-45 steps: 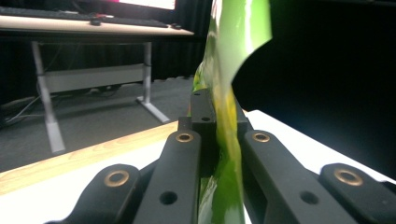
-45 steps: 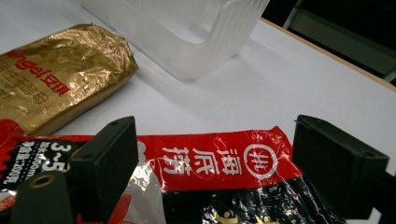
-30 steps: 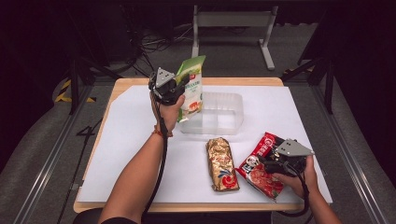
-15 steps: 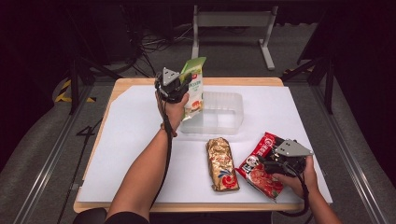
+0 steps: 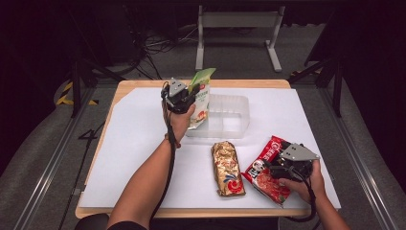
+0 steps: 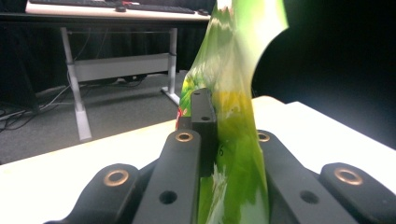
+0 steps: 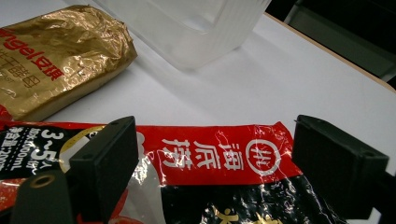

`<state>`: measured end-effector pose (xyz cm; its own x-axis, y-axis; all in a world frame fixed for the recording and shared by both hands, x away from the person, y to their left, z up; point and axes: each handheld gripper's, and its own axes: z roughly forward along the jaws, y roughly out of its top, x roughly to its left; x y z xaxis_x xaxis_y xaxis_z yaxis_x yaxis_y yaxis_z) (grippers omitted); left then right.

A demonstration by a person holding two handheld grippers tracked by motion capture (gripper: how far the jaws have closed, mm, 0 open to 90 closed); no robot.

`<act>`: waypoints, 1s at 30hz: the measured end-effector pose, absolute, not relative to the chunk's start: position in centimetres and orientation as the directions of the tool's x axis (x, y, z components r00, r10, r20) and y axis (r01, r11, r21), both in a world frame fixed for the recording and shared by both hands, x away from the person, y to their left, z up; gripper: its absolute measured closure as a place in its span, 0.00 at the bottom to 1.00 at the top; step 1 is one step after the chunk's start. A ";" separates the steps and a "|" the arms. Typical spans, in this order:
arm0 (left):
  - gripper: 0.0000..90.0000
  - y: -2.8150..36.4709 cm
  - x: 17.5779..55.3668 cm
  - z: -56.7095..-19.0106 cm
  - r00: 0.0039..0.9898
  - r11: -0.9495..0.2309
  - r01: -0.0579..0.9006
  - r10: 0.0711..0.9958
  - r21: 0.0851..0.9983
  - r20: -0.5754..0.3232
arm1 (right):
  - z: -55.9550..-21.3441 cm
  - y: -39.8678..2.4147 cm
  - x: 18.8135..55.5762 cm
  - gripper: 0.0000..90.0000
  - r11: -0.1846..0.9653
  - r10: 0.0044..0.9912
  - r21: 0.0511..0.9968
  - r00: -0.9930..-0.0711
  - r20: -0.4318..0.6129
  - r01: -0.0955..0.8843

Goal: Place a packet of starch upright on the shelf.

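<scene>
The left gripper (image 5: 184,98) jaws clamp the green pouch (image 6: 236,93); thin film between them may slip. The right gripper (image 7: 212,163) jaws stand wide, straddling the red packet (image 7: 210,158), unheld.

Bin (image 5: 230,120) sits mid-table w/ upright pouch (image 5: 201,98) at its left edge; foil pack (image 5: 227,167) lies before it, noodle packet (image 5: 265,172) just right of that.

Glossy green pouch (image 5: 201,98), crinkled gold foil packet (image 5: 227,167)

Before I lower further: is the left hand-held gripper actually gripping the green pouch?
Touching. In the left gripper view the left hand-held gripper has its jaws shut on the green pouch, pinched between them.
</scene>
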<state>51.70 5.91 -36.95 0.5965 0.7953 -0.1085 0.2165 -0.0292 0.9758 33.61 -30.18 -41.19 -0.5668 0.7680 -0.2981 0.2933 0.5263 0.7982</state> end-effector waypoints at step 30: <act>0.98 8.1 49.2 -38.5 0.700 -0.228 0.157 0.712 0.961 0.055 | -41.2 -30.2 33.6 0.17 0.516 0.779 0.802 -0.555 -0.293 0.300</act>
